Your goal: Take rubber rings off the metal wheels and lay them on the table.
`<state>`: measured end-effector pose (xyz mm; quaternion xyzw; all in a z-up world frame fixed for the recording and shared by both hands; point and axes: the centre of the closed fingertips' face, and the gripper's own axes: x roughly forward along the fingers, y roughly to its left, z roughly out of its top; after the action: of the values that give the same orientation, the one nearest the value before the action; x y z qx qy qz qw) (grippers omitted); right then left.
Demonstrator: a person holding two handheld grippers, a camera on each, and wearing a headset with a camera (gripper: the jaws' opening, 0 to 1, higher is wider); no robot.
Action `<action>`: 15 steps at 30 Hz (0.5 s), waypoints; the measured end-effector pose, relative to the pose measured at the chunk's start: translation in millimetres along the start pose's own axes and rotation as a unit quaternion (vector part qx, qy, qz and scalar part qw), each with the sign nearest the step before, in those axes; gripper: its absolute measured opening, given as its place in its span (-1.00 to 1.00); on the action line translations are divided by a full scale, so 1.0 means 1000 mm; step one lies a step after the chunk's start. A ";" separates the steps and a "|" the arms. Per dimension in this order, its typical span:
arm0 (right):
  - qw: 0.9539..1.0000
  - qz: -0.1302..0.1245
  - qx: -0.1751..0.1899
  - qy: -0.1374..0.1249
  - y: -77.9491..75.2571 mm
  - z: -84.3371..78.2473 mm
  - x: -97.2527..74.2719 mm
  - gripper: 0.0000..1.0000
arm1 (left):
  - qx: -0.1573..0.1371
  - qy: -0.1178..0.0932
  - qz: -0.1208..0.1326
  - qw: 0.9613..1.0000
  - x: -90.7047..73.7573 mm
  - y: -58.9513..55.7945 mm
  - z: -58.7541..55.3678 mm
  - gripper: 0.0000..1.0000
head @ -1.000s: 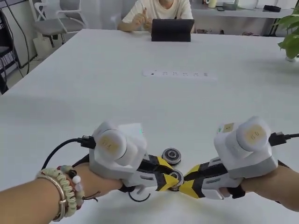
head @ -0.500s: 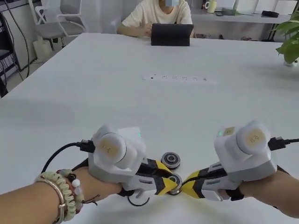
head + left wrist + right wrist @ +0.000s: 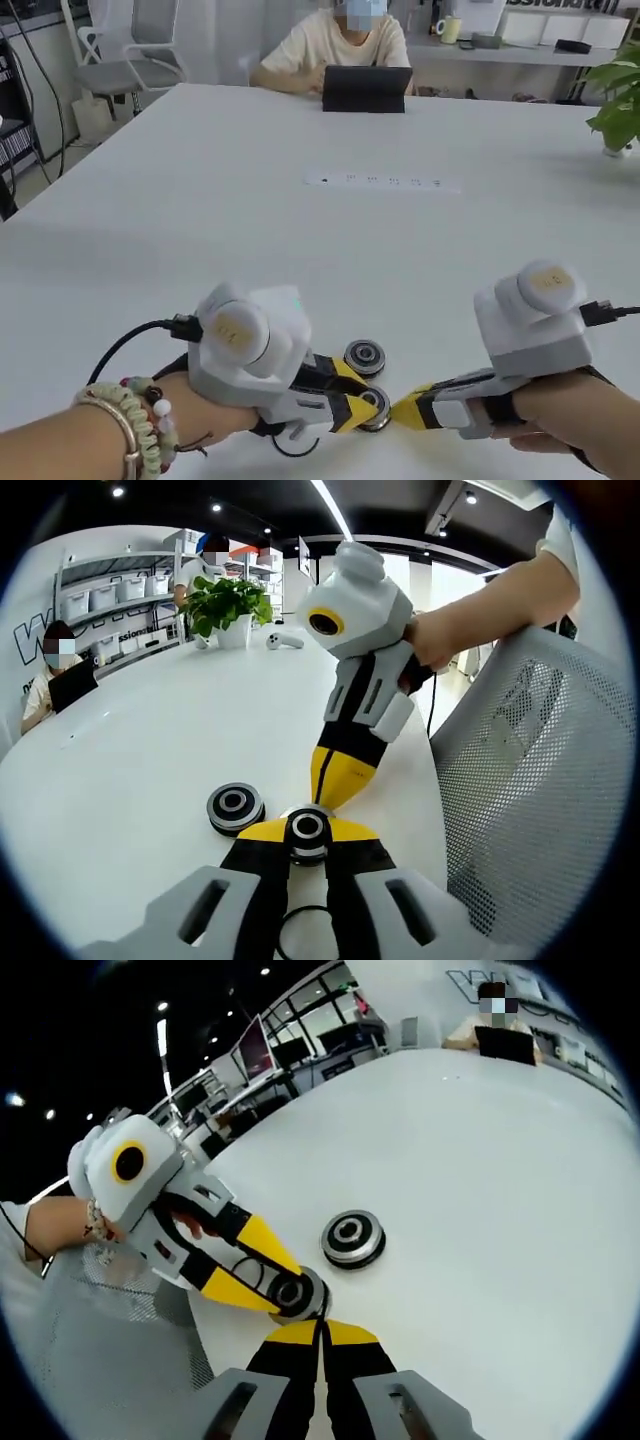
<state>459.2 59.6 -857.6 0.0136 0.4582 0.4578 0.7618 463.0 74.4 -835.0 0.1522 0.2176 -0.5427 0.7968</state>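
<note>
My left gripper [image 3: 368, 408] [image 3: 308, 832] is shut on a small metal wheel [image 3: 378, 400] [image 3: 307, 829] [image 3: 293, 1295], holding it just above the white table [image 3: 300, 250]. The right gripper [image 3: 397, 410] [image 3: 320, 1326] is shut, its yellow tips pressed against that wheel's rim; I cannot tell whether they pinch the rubber ring. A second wheel [image 3: 365, 356] [image 3: 236, 808] [image 3: 352, 1237] lies flat just beyond. A loose black rubber ring [image 3: 288, 447] [image 3: 290, 920] lies on the table under the left gripper.
A white power strip [image 3: 382, 182] lies mid-table. A person sits at the far end behind a dark laptop [image 3: 367, 88]. A potted plant [image 3: 618, 95] stands at the far right. The near table edge and a mesh chair [image 3: 530, 780] are close behind the grippers.
My right hand has shifted right and lower, tilting its gripper flatter, with its tips still at the held wheel. The left gripper and the second wheel have stayed put. The head camera tilted up.
</note>
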 end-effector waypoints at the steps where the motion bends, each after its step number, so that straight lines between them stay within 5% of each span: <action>1: 1.000 -0.003 -0.009 0.000 0.000 0.002 0.001 -1.00 | 0.000 0.000 0.000 1.000 0.000 0.000 0.000 -0.85; 5: 1.000 -0.009 0.014 0.001 -0.002 0.002 0.000 -1.00 | 0.002 -0.001 -0.001 1.000 0.000 0.000 0.000 -0.85; 15: 0.992 0.045 0.109 -0.044 0.003 0.009 -0.008 -1.00 | 0.005 -0.002 -0.003 1.000 0.000 -0.001 0.000 -0.85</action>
<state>461.9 59.2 -845.9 0.1375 0.4702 0.4374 0.7541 462.0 74.4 -835.1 0.1541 0.2136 -0.5466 0.7949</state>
